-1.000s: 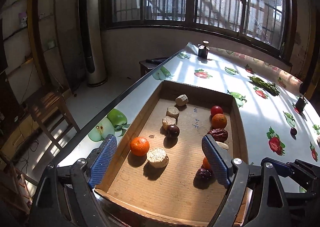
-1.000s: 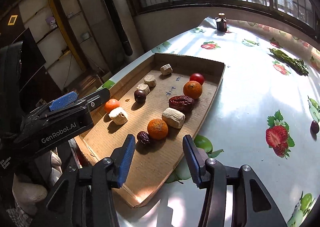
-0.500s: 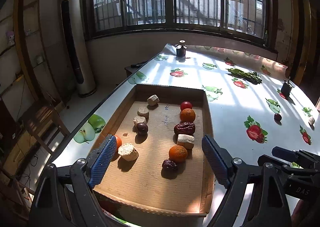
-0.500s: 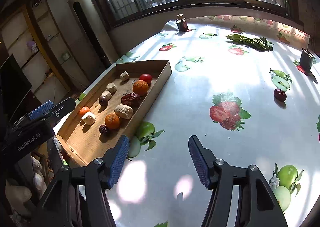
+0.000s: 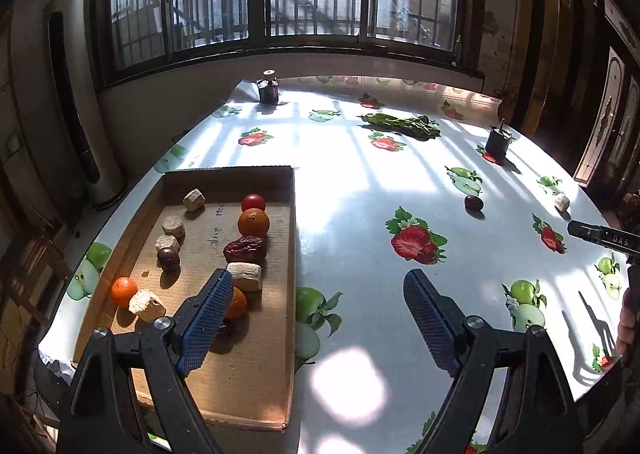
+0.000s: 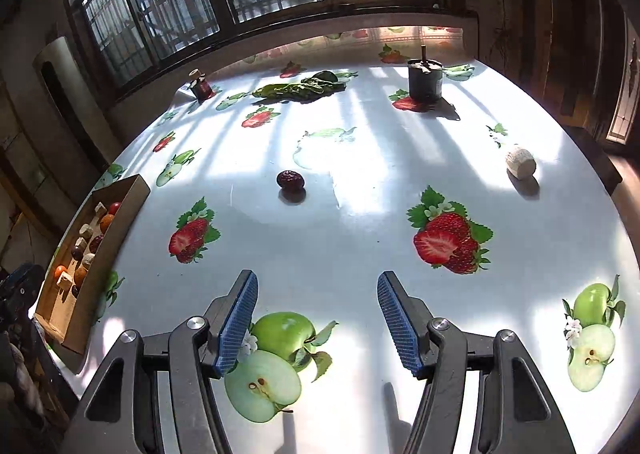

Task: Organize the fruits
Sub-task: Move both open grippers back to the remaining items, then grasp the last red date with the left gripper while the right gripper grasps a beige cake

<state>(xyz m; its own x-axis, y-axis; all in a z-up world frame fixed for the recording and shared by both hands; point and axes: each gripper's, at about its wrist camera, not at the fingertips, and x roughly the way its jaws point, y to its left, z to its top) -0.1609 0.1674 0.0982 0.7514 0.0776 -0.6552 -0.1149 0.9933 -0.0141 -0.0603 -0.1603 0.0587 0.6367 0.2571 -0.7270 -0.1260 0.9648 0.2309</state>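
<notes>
A shallow cardboard tray (image 5: 289, 254) at the table's left edge holds several fruits in two rows: oranges (image 5: 253, 222), a red tomato (image 5: 253, 201), a wrinkled red date (image 5: 245, 248), a dark plum (image 5: 168, 257) and beige chunks (image 5: 244, 276). The tray also shows in the right wrist view (image 6: 100, 250). A loose dark date (image 6: 290, 179) and a beige chunk (image 6: 520, 163) lie on the tablecloth. My left gripper (image 5: 316, 318) is open and empty over the tray's right edge. My right gripper (image 6: 316, 318) is open and empty above the cloth, short of the date.
The table (image 6: 360, 214) has a white cloth printed with strawberries and apples. Leafy greens (image 6: 300, 88), a small dark jar (image 6: 200, 85) and a dark cup (image 6: 425, 80) stand at the far side. A window and a tall white air conditioner (image 5: 76, 94) are behind.
Both grippers have swung right, away from the tray. The right gripper now faces the open cloth with the loose date and chunk. Both have stayed open.
</notes>
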